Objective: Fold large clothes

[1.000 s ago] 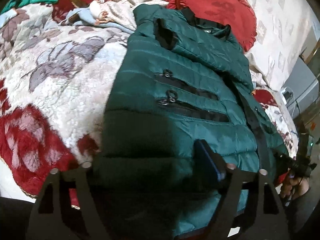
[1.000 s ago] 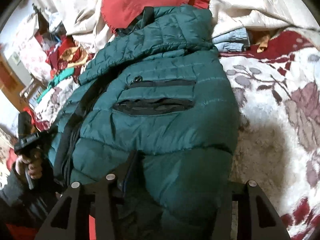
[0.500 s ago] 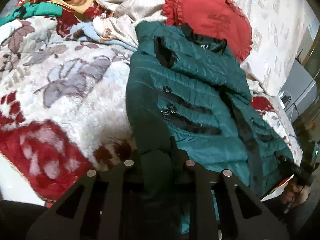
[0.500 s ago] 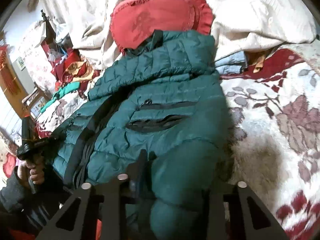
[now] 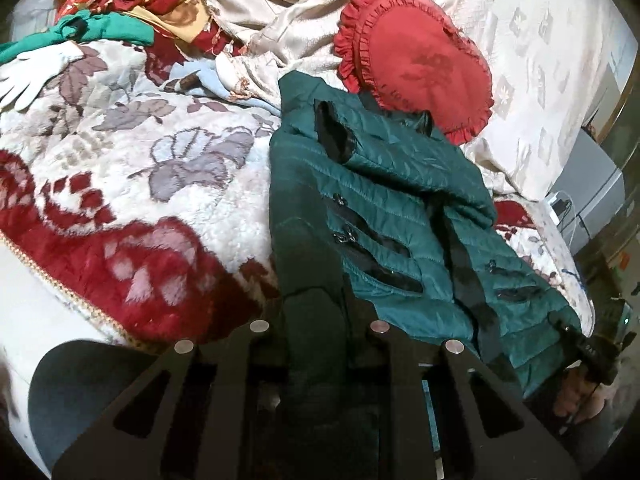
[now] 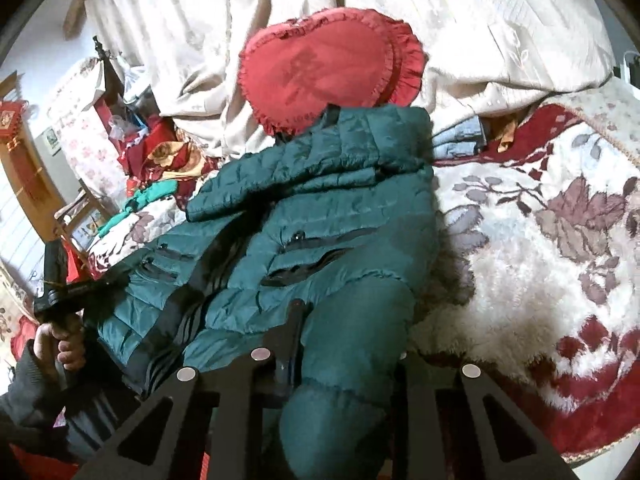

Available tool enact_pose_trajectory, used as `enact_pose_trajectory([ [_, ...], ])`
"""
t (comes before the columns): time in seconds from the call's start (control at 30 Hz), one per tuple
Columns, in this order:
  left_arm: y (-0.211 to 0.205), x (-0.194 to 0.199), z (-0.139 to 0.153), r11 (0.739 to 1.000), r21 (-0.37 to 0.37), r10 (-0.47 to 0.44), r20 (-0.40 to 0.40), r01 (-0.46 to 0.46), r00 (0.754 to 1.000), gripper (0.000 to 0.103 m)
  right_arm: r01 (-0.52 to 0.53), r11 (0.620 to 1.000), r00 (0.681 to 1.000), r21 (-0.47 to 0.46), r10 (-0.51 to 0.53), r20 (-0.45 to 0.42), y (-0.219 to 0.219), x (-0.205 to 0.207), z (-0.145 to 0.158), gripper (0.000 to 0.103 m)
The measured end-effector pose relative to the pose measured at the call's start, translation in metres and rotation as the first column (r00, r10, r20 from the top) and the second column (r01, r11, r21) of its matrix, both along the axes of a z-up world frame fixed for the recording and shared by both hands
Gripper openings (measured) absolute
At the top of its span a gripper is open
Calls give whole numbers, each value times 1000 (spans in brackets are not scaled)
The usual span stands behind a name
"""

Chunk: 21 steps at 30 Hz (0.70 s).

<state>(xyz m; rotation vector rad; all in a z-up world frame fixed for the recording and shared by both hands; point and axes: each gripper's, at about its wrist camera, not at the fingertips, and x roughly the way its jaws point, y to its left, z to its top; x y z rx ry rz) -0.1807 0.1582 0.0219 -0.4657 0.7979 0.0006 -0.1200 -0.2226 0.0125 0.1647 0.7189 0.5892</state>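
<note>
Green jacket (image 5: pixel 400 216) lies face-up on bed blanket (image 5: pixel 120 184), collar near red pillow (image 5: pixel 420 60). Left gripper (image 5: pixel 316 320) is pinched tight on bottom hem; right gripper (image 6: pixel 348 344) is closing on other hem corner, prob. to fold hem toward collar.

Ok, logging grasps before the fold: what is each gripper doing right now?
Left gripper: shut on the green jacket hem.
Right gripper: fingers closing, the jacket's hem between them.

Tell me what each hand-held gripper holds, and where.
Both grip the green jacket at its near hem: left hand-held gripper clamped; right hand-held gripper closing on it.
</note>
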Motion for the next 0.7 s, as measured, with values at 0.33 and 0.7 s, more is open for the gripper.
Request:
enact_pose_trajectory([
  [0.33,-1,-30,26,1000,8,-10,62,10,998,15,8,999,999,48,-11,50,-17,-29,29,18],
  [0.7,-4,-53,66,999,-46,27,199,-19,980,15,37,996,991,76,-47,128,-40,-43,69,17],
])
